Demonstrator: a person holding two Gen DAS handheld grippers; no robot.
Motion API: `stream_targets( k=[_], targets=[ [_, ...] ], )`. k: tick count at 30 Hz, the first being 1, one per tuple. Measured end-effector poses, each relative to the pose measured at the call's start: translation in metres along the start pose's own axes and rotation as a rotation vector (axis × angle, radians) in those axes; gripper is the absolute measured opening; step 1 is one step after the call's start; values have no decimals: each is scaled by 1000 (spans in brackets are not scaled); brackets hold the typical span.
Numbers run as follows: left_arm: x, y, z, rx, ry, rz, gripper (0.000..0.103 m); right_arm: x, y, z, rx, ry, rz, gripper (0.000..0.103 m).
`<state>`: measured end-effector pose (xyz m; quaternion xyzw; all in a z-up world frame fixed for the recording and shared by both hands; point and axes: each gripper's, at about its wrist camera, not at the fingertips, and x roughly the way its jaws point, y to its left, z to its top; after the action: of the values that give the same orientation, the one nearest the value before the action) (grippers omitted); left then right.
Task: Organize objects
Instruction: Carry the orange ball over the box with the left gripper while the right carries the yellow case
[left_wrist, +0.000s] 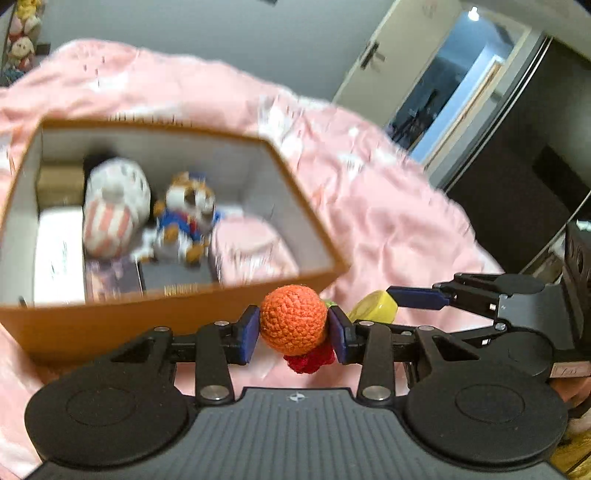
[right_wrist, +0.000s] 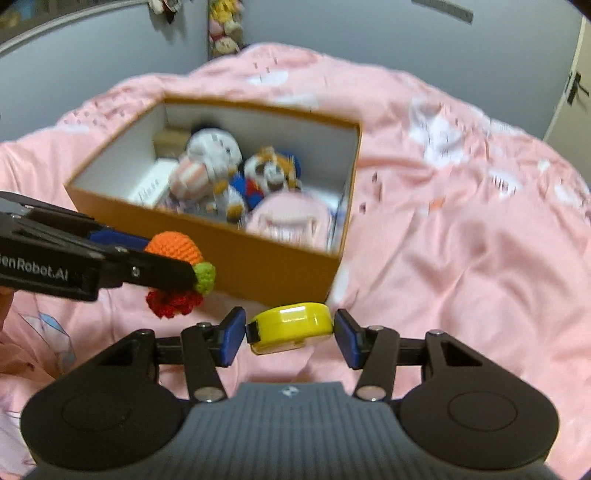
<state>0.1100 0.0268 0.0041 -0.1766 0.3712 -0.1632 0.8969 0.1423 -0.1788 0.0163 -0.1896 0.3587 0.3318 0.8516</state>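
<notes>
Holding two small things just short of the box (left_wrist: 177, 321), on its near side. Left gripper (left_wrist: 293, 326) clamped on a crochet toy (left_wrist: 293, 317) — pads pressed to either side of the orange ball, with a red knot hanging below and a green bit tucked at its far side. Right gripper (right_wrist: 290, 332) closed around a yellow tape measure (right_wrist: 291, 325) by its flat round case, both pads seemingly against its rim, though a thin gap at the pad away from the box cannot be ruled out.

Judged from looks: toy light, soft, squashy, grippy yarn — safe to pinch at the ball's widest part, unlikely to slip, nothing to break. Tape measure harder and heavier, smooth plastic, more prone to slide or twist; best gripped across the case edges, as now, and kept level.

Box sitting on a pink quilt (right_wrist: 461, 240), open at the top, already well filled — a striped plush (left_wrist: 110, 210), a tiger plush (left_wrist: 186, 218) and a pink case (left_wrist: 251, 247) inside, little free floor to be seen.

Left view: ball grip shown square on, plus a door (left_wrist: 373, 55) and dark cabinet (left_wrist: 524, 177) well beyond the box; tape measure only partly seen, behind the left gripper's pad. Right view: tape grip shown head-on, box seen whole with its far corner, and the toy seen from the side, its green and red parts plain. Everything inside the box blurred in both.
</notes>
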Motion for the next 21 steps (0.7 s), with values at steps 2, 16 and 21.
stream_targets(
  k=[2,16,21],
  targets=[
    [-8,-2,11,-2,-37,-2,45,-10,0,12,-31,-40,-2,54],
    [24,14,66,56,-91,154,45,61,5,100,-360,-42,-47,54],
    [43,36,75,5,-89,179,45,105,4,111,-460,24,-61,54]
  ],
)
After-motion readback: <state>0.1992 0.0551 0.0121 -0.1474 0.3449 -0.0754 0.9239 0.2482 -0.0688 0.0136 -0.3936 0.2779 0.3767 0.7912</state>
